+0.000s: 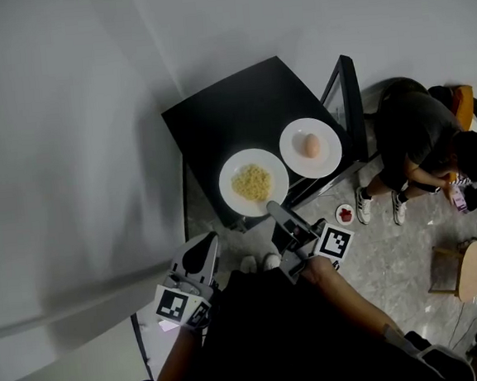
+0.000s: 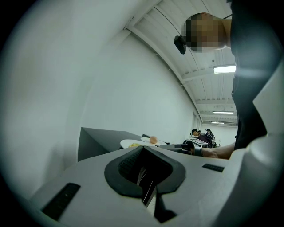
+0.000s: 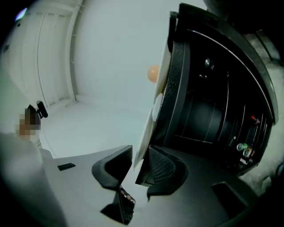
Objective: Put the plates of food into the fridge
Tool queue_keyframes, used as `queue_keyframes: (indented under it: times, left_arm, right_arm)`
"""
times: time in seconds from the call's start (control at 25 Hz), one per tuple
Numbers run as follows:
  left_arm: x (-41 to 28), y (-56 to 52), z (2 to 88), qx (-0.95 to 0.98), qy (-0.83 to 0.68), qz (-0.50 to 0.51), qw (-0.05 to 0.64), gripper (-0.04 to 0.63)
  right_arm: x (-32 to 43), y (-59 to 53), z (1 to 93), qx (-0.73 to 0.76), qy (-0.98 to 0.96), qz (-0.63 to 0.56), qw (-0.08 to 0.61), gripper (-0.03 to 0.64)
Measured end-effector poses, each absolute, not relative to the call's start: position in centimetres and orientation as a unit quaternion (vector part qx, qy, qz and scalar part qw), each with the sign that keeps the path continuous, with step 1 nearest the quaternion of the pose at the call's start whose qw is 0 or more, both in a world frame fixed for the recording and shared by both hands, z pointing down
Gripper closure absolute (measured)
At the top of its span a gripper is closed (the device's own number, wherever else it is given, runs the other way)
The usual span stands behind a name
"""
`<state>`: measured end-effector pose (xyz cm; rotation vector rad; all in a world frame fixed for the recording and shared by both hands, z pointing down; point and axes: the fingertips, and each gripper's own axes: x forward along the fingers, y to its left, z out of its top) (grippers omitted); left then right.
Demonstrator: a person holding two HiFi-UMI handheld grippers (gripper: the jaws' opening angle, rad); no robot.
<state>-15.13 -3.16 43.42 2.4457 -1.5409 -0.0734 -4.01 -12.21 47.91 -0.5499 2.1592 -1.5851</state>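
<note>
Right gripper [image 1: 279,215] spread at the rim of the noodle plate on the open black fridge.

The boxy black fridge [image 1: 232,111] stood just ahead of both grippers, its door [image 1: 342,93] swung open to the far right of the right gripper. Two round white plates lay flat and face up on its top, lined up diagonally away from that gripper. The nearer plate [image 1: 230,192] held yellow noodles [image 1: 253,182], and its edge stood between the spread jaws without being pinched. The farther plate [image 1: 329,159], just beyond it, held one pale brown egg [image 1: 310,146]. The left gripper [image 1: 202,251] hung back left of the right one, jaws pressed together on nothing.
</note>
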Motion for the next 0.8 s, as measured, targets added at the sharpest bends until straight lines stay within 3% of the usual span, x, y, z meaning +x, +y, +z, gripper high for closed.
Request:
queue_keyframes:
  times: [0.08,0.8]
  left_arm:
    - [-15.4,-2.8,43.6,0.836,-0.532,-0.021,0.131,0.572]
    - [-14.4,-0.6,43.1,0.841,-0.523,-0.03,0.138,0.572]
  right_arm:
    - [-4.0,-12.2,48.0,-0.193,0.757,-0.587,0.213,0.547]
    - [-1.4,-8.1,47.3,-0.178,0.712,-0.636,0.238,0.575]
